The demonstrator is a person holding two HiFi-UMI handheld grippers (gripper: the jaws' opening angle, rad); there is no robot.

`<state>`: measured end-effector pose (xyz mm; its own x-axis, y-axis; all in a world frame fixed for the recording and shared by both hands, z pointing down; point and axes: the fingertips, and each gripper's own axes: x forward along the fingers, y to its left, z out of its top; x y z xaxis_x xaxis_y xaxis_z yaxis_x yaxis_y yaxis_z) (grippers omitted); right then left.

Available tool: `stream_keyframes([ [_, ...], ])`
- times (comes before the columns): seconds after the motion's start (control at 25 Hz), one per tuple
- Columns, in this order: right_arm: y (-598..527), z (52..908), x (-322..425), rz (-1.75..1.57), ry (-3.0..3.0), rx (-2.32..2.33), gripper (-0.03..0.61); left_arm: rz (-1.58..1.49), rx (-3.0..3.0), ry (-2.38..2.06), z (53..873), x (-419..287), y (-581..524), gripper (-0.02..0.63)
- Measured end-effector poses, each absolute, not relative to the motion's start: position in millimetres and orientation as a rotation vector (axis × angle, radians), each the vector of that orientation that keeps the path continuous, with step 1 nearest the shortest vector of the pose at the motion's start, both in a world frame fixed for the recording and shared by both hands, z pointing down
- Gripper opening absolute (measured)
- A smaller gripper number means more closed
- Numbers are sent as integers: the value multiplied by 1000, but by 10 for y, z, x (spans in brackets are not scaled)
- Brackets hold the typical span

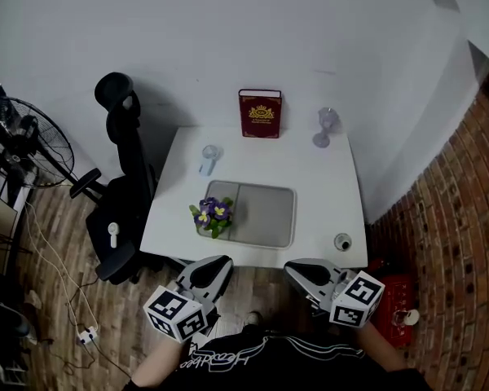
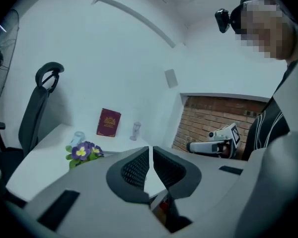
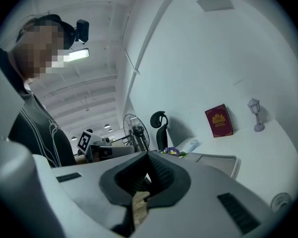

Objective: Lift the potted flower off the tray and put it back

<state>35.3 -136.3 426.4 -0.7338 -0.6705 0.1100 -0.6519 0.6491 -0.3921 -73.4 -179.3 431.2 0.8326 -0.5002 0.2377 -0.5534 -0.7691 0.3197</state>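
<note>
Head view: we hold left gripper (image 1: pixel 218 265) and right gripper (image 1: pixel 297 269) closed, empty, short of the table (image 1: pixel 326 186); potted flower (image 1: pixel 213 216) waits on the tray's (image 1: pixel 265 214) left end.

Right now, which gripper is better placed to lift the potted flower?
Left. The potted flower sits at the left end of the tray, just ahead of the left gripper. The right gripper is nearer the other end. Both are shut, so open first.

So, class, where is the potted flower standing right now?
In the head view, the potted flower stands at the near-left corner of the grey tray, left of centre on the white table, just beyond the left tool.
</note>
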Motion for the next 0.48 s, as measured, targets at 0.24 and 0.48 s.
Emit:
stream_keyframes([
  [0.24, -1207, 4187, 278, -621, 2795, -1046, 2, 166, 2675, -735, 4160, -613, -1524, 46],
  [0.48, -1073, 4121, 279, -623, 2775, -1029, 2, 174, 2693, -747, 4085, -612, -1376, 46],
])
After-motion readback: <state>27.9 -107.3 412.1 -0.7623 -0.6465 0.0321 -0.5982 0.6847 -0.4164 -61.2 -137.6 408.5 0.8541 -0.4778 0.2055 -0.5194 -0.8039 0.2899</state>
